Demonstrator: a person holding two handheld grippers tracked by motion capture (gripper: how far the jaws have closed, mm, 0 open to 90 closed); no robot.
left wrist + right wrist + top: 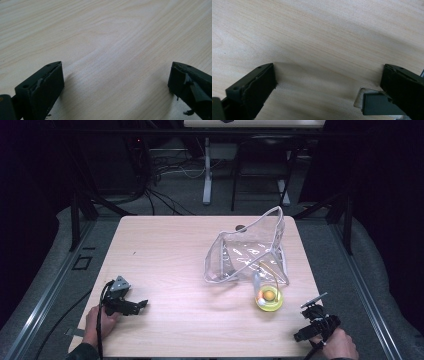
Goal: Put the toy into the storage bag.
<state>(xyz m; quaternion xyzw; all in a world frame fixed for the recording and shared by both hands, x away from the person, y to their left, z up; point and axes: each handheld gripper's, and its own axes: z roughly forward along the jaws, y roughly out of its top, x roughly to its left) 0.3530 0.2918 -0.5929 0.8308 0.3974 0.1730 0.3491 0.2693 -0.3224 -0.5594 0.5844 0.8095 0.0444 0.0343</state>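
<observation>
Both claws, left (142, 304) and right (300, 336), jaws apart over bare table (170, 250); no legible writing on clear pouch (247, 252).

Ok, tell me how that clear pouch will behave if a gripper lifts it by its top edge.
The clear pouch would probably sag and fold: its thin walls already slump unevenly on the table. It looks light, so it may slide when nudged. The glossy plastic could be slippery.

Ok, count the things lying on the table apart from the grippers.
2. A clear plastic pouch stands open on the table's right half, and a yellow round item touches its near edge. Anything inside the pouch is hard to tell.
</observation>
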